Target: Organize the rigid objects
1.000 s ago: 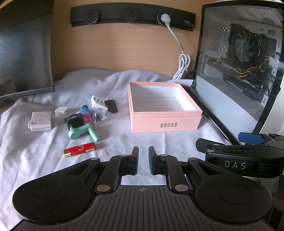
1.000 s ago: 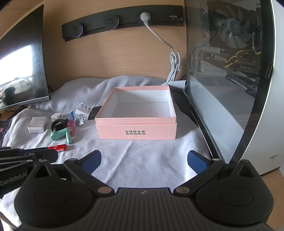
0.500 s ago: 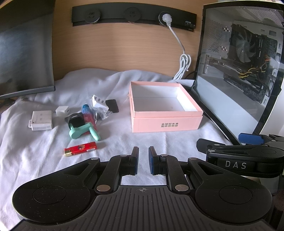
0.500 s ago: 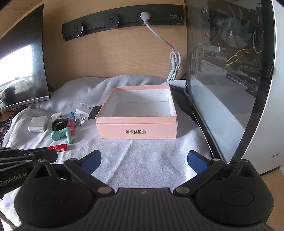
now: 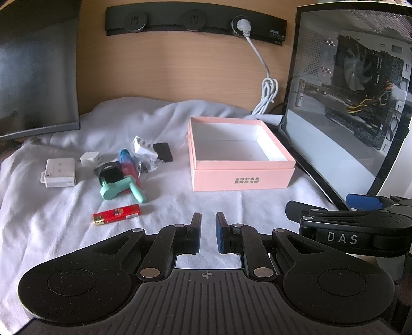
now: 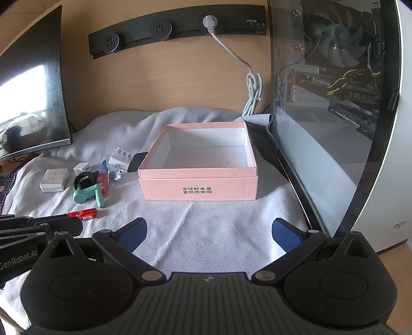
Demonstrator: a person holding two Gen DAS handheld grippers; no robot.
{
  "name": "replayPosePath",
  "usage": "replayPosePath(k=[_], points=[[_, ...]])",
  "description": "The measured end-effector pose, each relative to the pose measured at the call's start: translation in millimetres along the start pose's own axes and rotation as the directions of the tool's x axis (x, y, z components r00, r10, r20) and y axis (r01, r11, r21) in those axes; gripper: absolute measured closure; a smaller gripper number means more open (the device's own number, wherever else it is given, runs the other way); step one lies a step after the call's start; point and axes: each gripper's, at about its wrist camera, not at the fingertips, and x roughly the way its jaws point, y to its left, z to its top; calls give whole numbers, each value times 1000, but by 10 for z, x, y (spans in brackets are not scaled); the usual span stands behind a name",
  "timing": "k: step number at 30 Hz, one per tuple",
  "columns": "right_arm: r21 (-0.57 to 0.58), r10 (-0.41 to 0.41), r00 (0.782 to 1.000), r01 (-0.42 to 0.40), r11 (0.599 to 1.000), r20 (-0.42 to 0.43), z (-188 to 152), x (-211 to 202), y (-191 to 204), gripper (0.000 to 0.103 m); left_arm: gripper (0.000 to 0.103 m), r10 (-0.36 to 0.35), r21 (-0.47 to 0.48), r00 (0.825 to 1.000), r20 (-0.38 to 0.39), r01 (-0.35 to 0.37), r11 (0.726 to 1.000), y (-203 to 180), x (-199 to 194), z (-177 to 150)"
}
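Note:
An open pink box stands empty on the white cloth. Left of it lies a pile: a red lighter, a green plastic tool, a black roll, a red-blue tube, a black pad, a white multi-plug, a small white cube and a white adapter. My left gripper is nearly shut and empty, near the lighter. My right gripper is wide open and empty, in front of the box.
A glass-sided computer case stands close on the right. A monitor stands at the left. A socket strip with a white cable runs along the wooden back wall.
Both views have shifted very slightly; nothing on the cloth has moved and neither gripper has changed its opening.

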Motion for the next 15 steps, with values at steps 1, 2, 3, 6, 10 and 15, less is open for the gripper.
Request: replayPosePath(k=[1,2,3,6,10,15], points=[[0,0,1000,0,1000,-1,-1,2,3,0,89,0,-2,1000,0,0,1000,3,0,0],[-1,0,1000,0,1000,-3,6,7,-1,0,89,-1,-4,1000,0,1,1000,5,-1,0],[-2,0,1000,0,1000,-3,8,8,-1,0,89,-3,-6,1000,0,3,1000,8,-1,-1],[-3,-1,1000,1,1000,-5,24,17,-8,0,88,-30,-19,1000,1,30,999,45,13,-2],[34,46,998,-45,998,-29,85,52,-50,0,86,-33,-60,998,59,36,998,320,-39,21],[33,76,995,-74,997,-67,200,153,28,0,84,181,-142,976,119,-164,976,1173,-241,-10]])
